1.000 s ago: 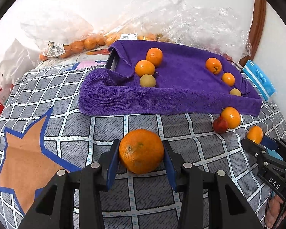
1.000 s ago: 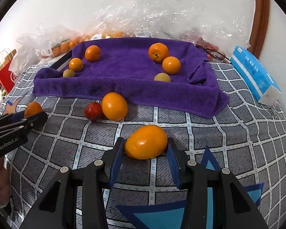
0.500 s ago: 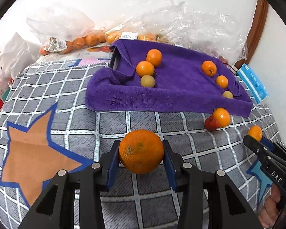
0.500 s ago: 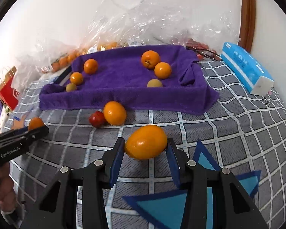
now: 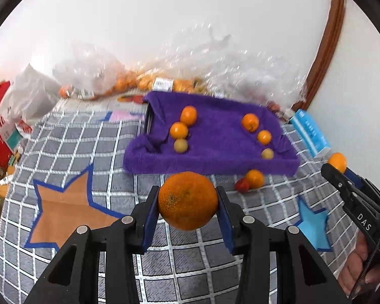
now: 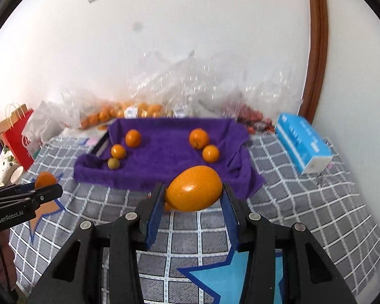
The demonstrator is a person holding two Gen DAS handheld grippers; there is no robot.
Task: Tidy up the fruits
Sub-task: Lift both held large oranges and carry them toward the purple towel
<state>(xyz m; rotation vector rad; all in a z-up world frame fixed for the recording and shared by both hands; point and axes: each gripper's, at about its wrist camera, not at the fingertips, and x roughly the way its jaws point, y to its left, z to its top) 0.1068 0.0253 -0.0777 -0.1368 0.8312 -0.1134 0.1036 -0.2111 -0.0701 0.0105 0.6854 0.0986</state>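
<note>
My left gripper (image 5: 187, 202) clamps round orange (image 5: 187, 200); my right gripper (image 6: 193, 192) clamps smooth oval orange (image 6: 193, 188). Both fruits clear of surface. Beneath: grey checked blanket (image 5: 88, 152) with star patches. Ahead of both tools: purple towel (image 5: 215, 147) over tray, small oranges and two yellowish fruits on it. Between left tool and towel: loose orange (image 5: 254, 177) touching red fruit (image 5: 242, 185). Beyond towel: clear plastic bags (image 6: 164, 93) of fruit against white wall (image 6: 190, 25). Ahead-right: blue tissue pack (image 6: 304, 147), brown wooden frame (image 6: 319, 38). Far left: red paper bag (image 6: 17, 131).
</note>
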